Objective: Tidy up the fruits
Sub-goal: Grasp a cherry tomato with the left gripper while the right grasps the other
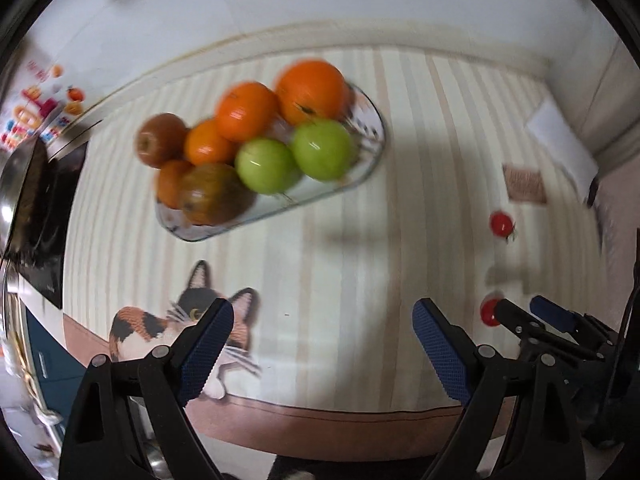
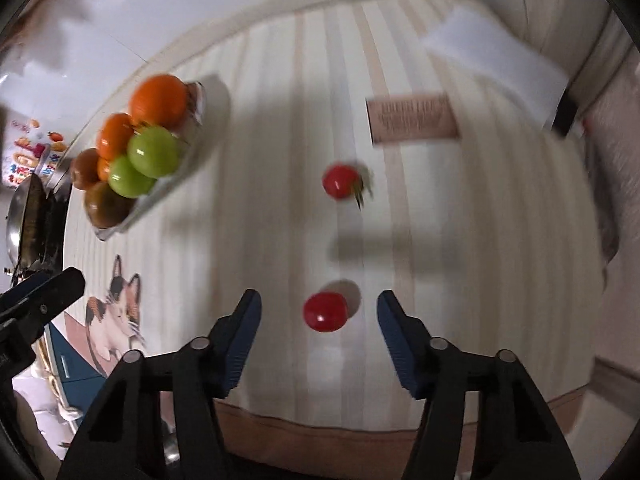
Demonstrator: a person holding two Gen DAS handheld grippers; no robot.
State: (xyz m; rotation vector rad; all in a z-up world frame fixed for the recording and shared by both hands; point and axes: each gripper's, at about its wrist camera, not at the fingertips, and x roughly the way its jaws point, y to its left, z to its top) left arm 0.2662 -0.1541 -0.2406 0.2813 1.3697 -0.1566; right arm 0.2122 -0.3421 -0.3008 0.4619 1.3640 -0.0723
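Note:
A glass dish (image 1: 360, 176) (image 2: 208, 92) on the striped tablecloth holds oranges (image 1: 310, 90), two green apples (image 1: 322, 148) and brownish fruits (image 1: 214, 194). Two small red tomatoes lie loose to its right. The near tomato (image 2: 325, 312) (image 1: 489, 314) sits on the cloth between my right gripper's (image 2: 319, 308) open blue pads, not touched. The far tomato (image 2: 340, 181) (image 1: 502, 223) has a green stem. My left gripper (image 1: 323, 316) is open and empty, in front of the dish. The right gripper also shows in the left wrist view (image 1: 528, 312).
A brown printed card (image 2: 412, 118) and a white folded cloth (image 2: 496, 54) lie at the far right. A cat picture (image 1: 180, 328) is printed on the cloth's near left. A metal pan (image 1: 20, 184) stands past the table's left edge.

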